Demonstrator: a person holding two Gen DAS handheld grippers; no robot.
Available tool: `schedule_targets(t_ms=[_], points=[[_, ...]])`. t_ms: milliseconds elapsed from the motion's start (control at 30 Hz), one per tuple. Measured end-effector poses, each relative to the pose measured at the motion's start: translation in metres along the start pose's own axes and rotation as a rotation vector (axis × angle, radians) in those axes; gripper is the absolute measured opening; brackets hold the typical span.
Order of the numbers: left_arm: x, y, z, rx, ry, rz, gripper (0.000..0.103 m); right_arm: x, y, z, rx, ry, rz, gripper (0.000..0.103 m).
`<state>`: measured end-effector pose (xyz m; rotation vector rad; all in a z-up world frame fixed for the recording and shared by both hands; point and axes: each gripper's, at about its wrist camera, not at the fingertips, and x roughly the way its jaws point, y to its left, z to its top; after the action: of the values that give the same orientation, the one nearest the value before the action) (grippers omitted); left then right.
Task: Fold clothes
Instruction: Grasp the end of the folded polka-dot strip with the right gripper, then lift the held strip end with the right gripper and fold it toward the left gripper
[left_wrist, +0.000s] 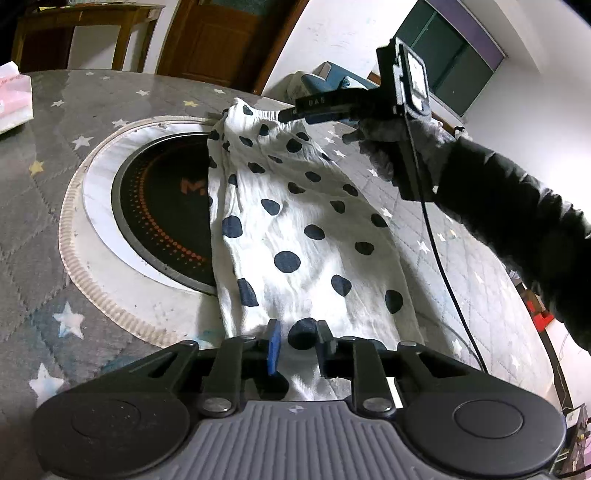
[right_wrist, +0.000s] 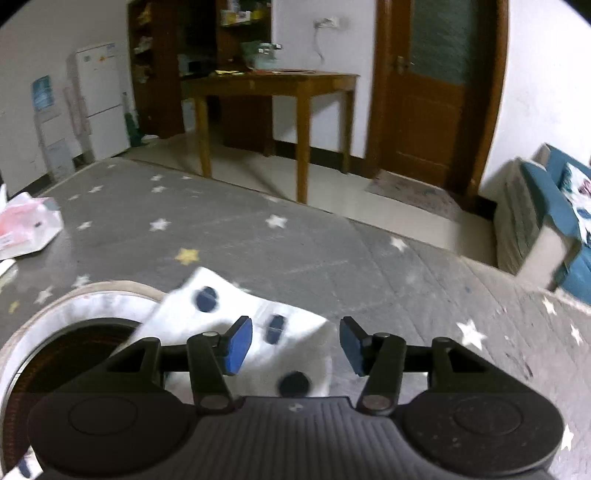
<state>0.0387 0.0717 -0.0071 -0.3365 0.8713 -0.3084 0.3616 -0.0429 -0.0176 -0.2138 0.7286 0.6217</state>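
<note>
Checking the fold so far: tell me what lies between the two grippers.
The left wrist view shows the polka-dot garment spanning the stretch from the left gripper to the right gripper, partly covering the round black cooktop.

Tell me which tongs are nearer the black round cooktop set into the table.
Left. The left tongs sit over the polka-dot cloth just beside the cooktop; the right tongs are at the cloth's far end, beyond it.

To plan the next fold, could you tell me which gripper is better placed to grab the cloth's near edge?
Left: the left gripper already sits over the cloth near edge; the right gripper is at the far end.
</note>
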Motion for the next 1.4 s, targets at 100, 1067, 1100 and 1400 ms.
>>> schedule_targets(t_ms=[100,1067,1100,1400], points=[[0.001,-0.001,0.001,0.002,0.002,0.008,0.024,0.011,-0.009,-0.005,0.038,0.01,0.018,0.054],[-0.011,-0.014,-0.001,-0.002,-0.042,0.122,0.045,-0.061,0.002,-0.004,0.089,-0.141,0.172,0.013],[-0.012,-0.013,-0.003,-0.006,-0.043,0.128,0.046,-0.068,0.004,-0.005,0.086,-0.147,0.179,0.013],[-0.022,-0.005,-0.017,-0.048,-0.049,0.164,0.047,-0.14,0.032,-0.021,0.049,-0.203,0.259,0.012]])
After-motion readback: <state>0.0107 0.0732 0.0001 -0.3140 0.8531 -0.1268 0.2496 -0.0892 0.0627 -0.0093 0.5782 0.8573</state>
